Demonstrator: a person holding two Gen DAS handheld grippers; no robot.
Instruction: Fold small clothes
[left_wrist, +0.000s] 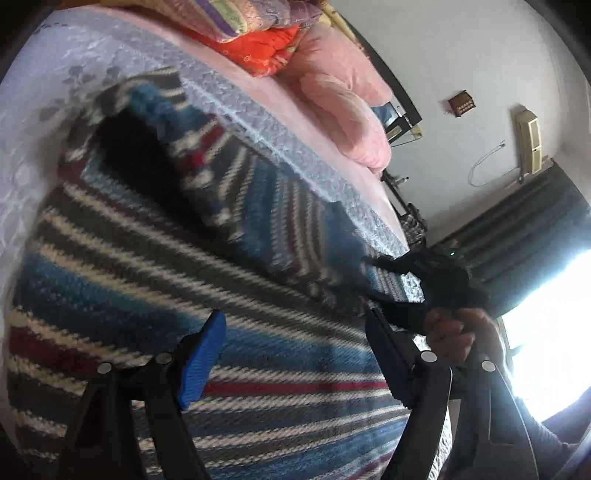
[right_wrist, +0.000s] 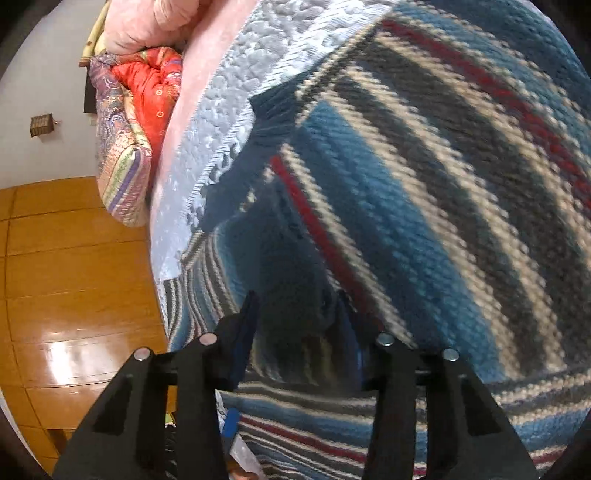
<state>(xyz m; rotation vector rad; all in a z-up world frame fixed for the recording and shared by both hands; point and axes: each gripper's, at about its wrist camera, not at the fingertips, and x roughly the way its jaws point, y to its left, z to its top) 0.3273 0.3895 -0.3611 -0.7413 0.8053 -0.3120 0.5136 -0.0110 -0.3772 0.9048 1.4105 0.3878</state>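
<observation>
White walls and a glossy wooden floor (right_wrist: 74, 280) frame the bed (left_wrist: 258, 118), which wears a pale blue textured cover with a pink border. Folded quilts (left_wrist: 258, 40) and a pink pillow (left_wrist: 343, 110) are piled at its far edge. A dark curtain (left_wrist: 528, 225) hangs beside a bright window.

On the cover lies the sweater (left_wrist: 155, 266), a knit striped in blue, grey, white and red. It reaches the bed's near edge, where part of it hangs over the side above the floor. One sleeve (left_wrist: 273, 206) crosses the body at a slant, its stripes running at an angle to those beneath.

My left gripper (left_wrist: 295, 354) stands wide open just above the sweater's body, its blue pads well apart and nothing between them. I cannot tell whether the fingertips touch the knit.

My right gripper (right_wrist: 295, 325) is partly closed, the jaws set narrower than on the left. A dark fold of the sweater sits in the gap between the fingers, in shadow, and the knit bunches around it. Whether the pads actually pinch the fold I cannot tell, as the shadow and blur hide the contact.

From the left wrist view, my right hand (left_wrist: 454, 339) shows at the bed's right edge, wrapped round its gripper's handle, the black body near the sleeve's cuff.
</observation>
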